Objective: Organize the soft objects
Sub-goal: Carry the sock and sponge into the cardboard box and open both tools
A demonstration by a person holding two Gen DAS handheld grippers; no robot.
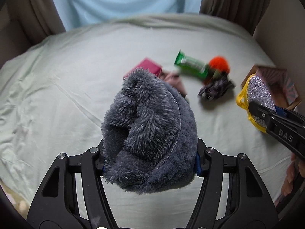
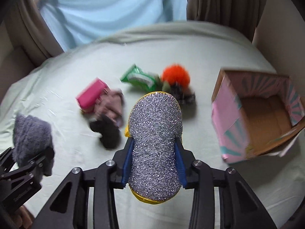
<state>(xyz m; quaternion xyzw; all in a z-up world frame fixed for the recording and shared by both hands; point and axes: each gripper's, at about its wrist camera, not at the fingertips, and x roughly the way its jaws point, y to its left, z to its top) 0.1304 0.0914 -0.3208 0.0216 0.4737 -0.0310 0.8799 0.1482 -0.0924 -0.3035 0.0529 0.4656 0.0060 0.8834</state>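
Left gripper (image 1: 149, 164): closed on a grey fleece cloth (image 1: 148, 129), held above the bed sheet (image 1: 57, 95).
Right gripper (image 2: 155, 164): clamped on a silver glitter sponge (image 2: 155, 143), raised left of the open cardboard box (image 2: 263, 114).
Sheet: green packet (image 2: 139, 78), orange pompom (image 2: 175, 75).

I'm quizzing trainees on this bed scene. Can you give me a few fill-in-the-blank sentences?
1. The left gripper is shut on a fluffy ____ cloth.
2. The right gripper is shut on a glittery ____ sponge.
3. The box is open and ____ inside.

Missing: grey; silver; empty
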